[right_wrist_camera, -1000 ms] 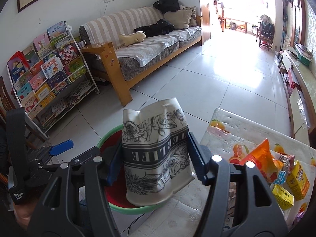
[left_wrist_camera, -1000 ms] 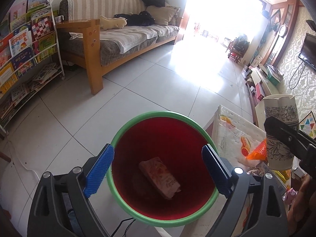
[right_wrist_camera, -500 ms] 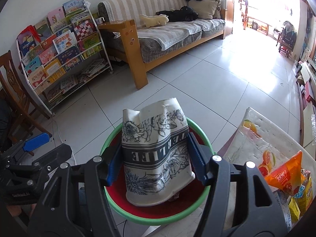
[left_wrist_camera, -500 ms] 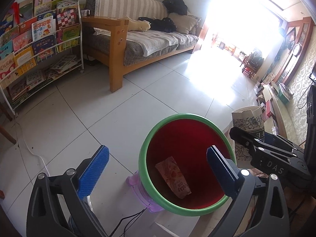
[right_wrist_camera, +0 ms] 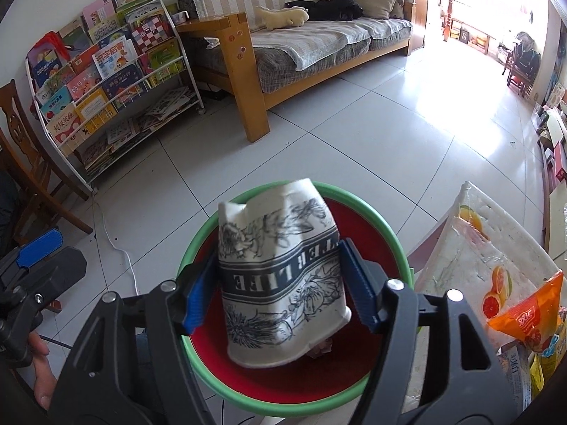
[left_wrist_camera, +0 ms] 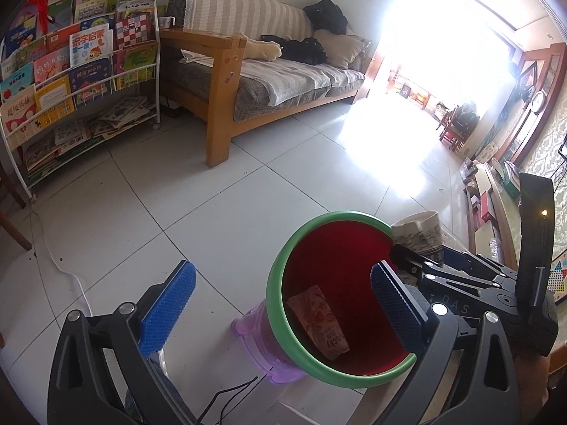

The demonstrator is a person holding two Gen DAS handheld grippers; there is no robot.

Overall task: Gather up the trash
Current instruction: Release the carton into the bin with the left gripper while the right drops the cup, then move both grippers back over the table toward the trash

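A red bin with a green rim (left_wrist_camera: 340, 294) stands on the floor beside the table; it also shows in the right wrist view (right_wrist_camera: 375, 248). A pink snack wrapper (left_wrist_camera: 319, 318) lies inside it. My right gripper (right_wrist_camera: 280, 287) is shut on a crumpled white paper cup with a black flower print (right_wrist_camera: 280, 276) and holds it over the bin's mouth; the cup (left_wrist_camera: 420, 235) shows at the bin's far rim in the left wrist view. My left gripper (left_wrist_camera: 280, 304) is open and empty, to the left of the bin.
The table with a fruit-print cover (right_wrist_camera: 471, 248) is at the right, with an orange snack bag (right_wrist_camera: 528, 308) and small boxes on it. A purple stool (left_wrist_camera: 255, 333) sits under the bin. A sofa (left_wrist_camera: 269, 81) and a book rack (left_wrist_camera: 78, 71) stand across the tiled floor.
My right gripper has carried the cup from beside the table to over the bin's mouth. My left gripper has swung left, so the bin now sits to its right.
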